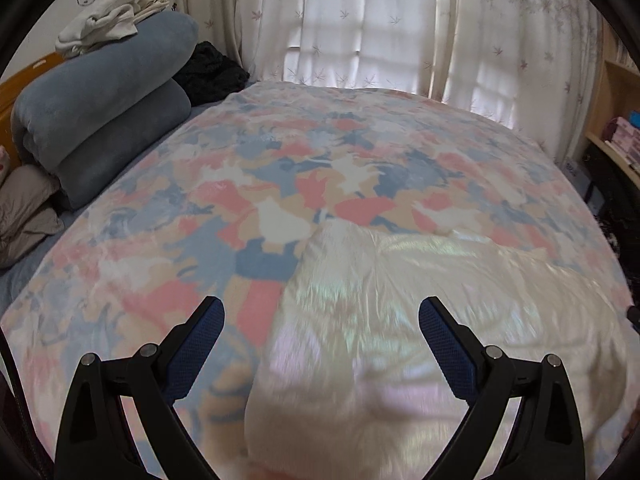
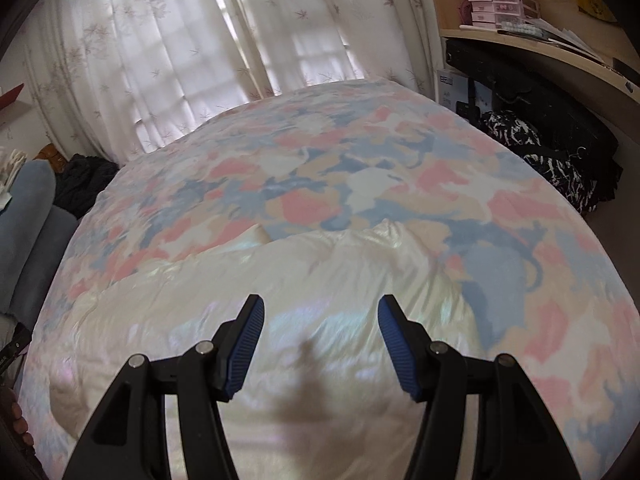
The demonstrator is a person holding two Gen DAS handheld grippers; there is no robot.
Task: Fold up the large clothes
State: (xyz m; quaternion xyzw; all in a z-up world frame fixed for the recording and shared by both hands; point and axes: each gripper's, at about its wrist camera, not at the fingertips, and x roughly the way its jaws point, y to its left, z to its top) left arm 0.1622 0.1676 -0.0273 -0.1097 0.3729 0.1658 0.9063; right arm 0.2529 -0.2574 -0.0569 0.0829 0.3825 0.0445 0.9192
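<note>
Left gripper [image 1: 322, 316] and right gripper [image 2: 320, 316]: blue-padded jaws apart, nothing between them, both above a glossy cream-white padded garment [image 1: 420, 320] [image 2: 280, 300]. The garment lies on a pink, blue and beige patterned bedspread [image 1: 280, 168] [image 2: 360, 168], filling the 6 o'clock part of each view. Rolled grey-blue blanket [image 1: 100, 112] at 10 o'clock; sheer floral curtains [image 1: 360, 20] at 12 o'clock.

The cream, pearly-sheened garment of shiny cloth [image 1: 420, 312] lies on a soft matt blanket printed in pink, blue and beige [image 1: 248, 184]. The folded grey-blue plush bedding [image 1: 104, 92] looks velvety. Sheer white leaf-print curtains [image 1: 360, 20] let light through. Black matt plastic gripper arms carry ribbed blue pads [image 2: 250, 344].
</note>
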